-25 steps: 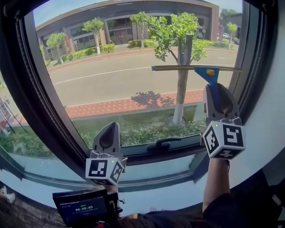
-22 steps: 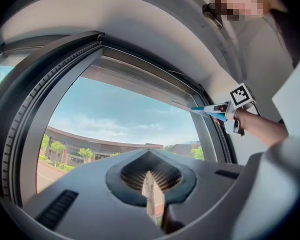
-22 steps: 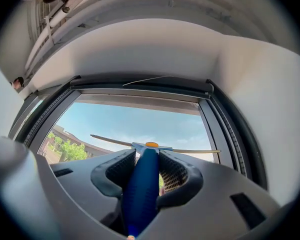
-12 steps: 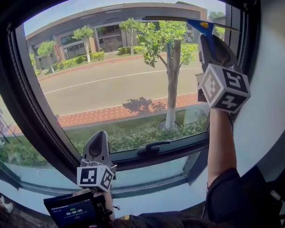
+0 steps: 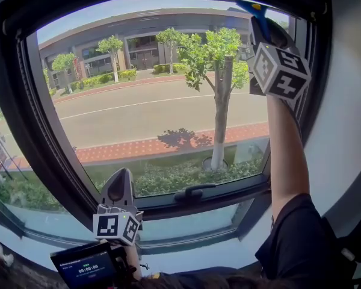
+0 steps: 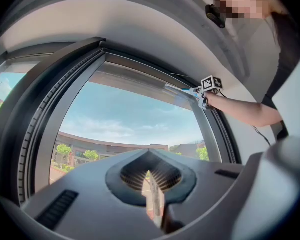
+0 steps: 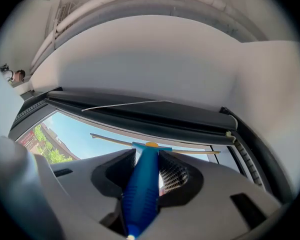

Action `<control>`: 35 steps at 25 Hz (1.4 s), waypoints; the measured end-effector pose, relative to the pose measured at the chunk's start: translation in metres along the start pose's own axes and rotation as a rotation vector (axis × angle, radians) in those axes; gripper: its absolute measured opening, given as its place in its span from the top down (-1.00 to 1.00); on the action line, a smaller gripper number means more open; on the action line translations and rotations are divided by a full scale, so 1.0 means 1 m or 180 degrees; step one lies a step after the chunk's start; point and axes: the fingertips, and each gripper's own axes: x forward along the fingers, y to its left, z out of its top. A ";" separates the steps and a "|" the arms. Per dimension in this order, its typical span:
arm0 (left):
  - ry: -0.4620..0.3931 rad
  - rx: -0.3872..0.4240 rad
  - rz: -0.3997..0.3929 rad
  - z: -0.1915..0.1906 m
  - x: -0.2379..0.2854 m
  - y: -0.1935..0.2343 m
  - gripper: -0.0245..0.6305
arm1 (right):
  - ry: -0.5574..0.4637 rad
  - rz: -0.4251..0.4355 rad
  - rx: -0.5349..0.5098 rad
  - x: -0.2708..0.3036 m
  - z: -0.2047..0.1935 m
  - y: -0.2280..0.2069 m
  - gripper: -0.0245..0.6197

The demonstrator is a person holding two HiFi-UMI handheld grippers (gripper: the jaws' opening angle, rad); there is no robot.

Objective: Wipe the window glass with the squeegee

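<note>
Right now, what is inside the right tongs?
The squeegee: its blue handle is clamped between the right tongs, and its blade is up near the top of the window glass. The handle's sides, where the pads press, are covered.

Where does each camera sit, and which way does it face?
Head view: on the head, facing the window glass; shows right gripper raised with the squeegee, left gripper low, right forearm.
Left gripper view: low, angled up along its shut, empty jaws at the glass; shows right gripper and forearm.
Right gripper view: high, aimed at the top frame along the clamped squeegee.
Shared: all three show the squeegee.
</note>
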 end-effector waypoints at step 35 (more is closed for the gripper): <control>0.0086 0.0055 0.0090 0.008 -0.030 -0.002 0.92 | -0.0121 0.0003 0.0298 0.005 0.008 -0.024 0.49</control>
